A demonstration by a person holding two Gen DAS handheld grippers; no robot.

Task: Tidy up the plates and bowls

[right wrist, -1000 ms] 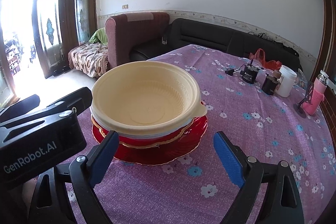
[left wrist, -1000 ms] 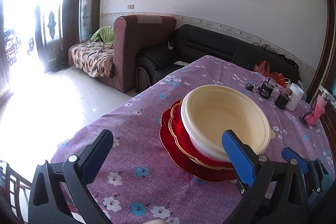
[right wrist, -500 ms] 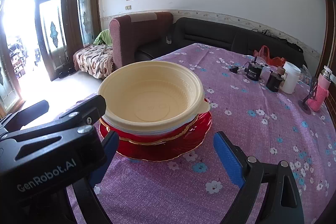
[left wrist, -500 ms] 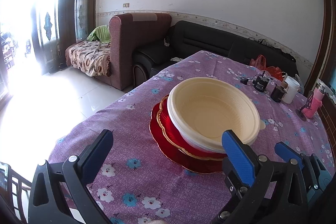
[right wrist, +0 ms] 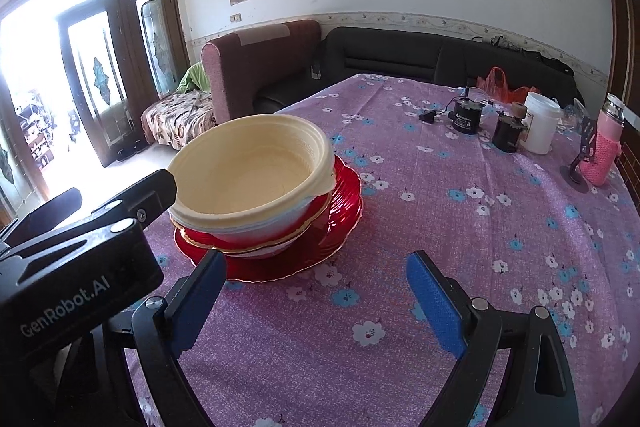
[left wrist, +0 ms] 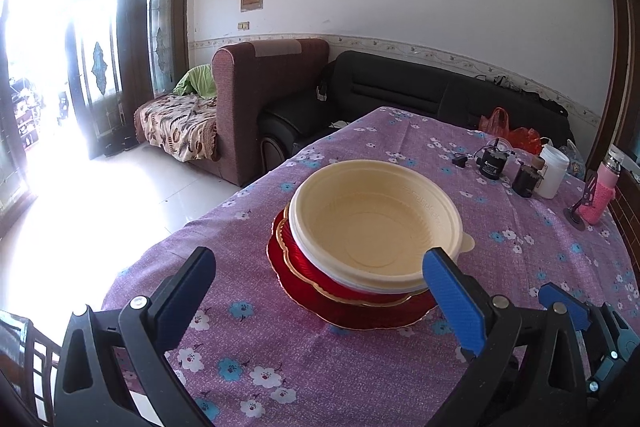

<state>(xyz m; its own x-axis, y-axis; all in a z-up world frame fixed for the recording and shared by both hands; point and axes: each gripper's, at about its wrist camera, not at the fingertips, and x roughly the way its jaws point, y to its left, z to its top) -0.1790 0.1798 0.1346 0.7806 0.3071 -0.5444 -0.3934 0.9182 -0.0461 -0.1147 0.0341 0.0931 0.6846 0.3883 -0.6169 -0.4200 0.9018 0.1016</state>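
Because both my grippers hang back from the pile, nothing is held; my left gripper [left wrist: 320, 291] is spread wide and empty; my right gripper [right wrist: 316, 287] is wide and empty too. The cream bowl [right wrist: 256, 167] sits on top of the red plates [right wrist: 344, 219] in the middle of the purple tablecloth [right wrist: 480, 227]; it looks thin and light, maybe bendy, so I would pinch its rim softly; the red plates look shiny, slippery and easy to break, so I would grab an edge.
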